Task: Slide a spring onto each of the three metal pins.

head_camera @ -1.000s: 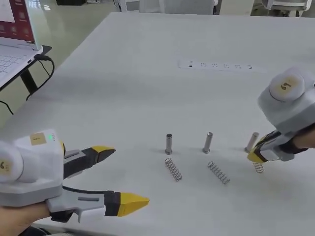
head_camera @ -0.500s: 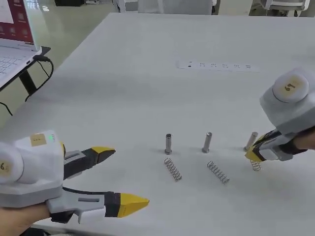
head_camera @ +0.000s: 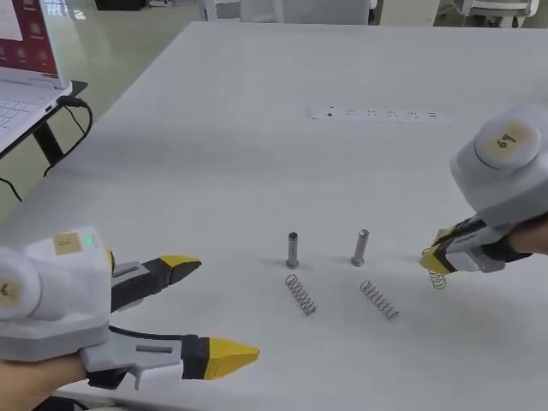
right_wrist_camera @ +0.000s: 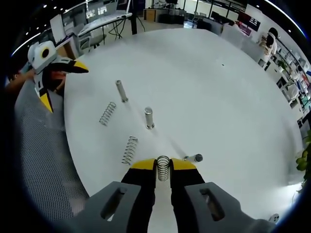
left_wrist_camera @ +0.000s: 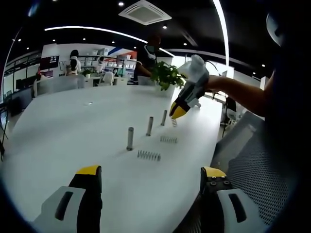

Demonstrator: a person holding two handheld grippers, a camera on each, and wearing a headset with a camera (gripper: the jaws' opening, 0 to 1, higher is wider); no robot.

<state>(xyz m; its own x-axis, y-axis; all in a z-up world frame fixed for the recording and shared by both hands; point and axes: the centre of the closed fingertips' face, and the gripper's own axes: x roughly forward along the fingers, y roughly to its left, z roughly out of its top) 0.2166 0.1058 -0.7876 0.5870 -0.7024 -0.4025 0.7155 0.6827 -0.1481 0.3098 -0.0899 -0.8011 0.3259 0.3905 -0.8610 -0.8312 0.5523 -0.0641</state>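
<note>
1. Three metal pins point(right_wrist_camera: 148, 118) stand upright in a row near the near edge of the worktop point(head_camera: 214, 154). The first pin point(head_camera: 293, 249) is towards the left edge, then come the middle pin point(head_camera: 360, 247) and the third pin point(right_wrist_camera: 193, 158).
2. Two loose springs lie flat between the pins and the near edge. One spring point(head_camera: 300, 294) is just in front of the first pin, and the second spring point(head_camera: 379, 300) is just in front of the middle pin.
3. The right gripper point(head_camera: 428, 259) has its yellow-tipped jaws pinched on the held spring point(right_wrist_camera: 163, 168). That spring is off the worktop, just beside the third pin and not on it.
4. The left gripper point(head_camera: 218, 306) is over the near left corner with its jaws spread wide and nothing between them.
5. The worktop is plain matt white and long. A white power strip point(head_camera: 381, 114) lies flat on it, well beyond the pins towards the far edge.
6. Off the left edge, an open laptop point(head_camera: 26, 60) sits on a black stand over a glossy pale floor.
7. The left gripper view shows an open-plan office with strip lights, a ceiling vent point(left_wrist_camera: 146, 12), a green plant point(left_wrist_camera: 167, 75) and people standing beyond the far end of the worktop.
</note>
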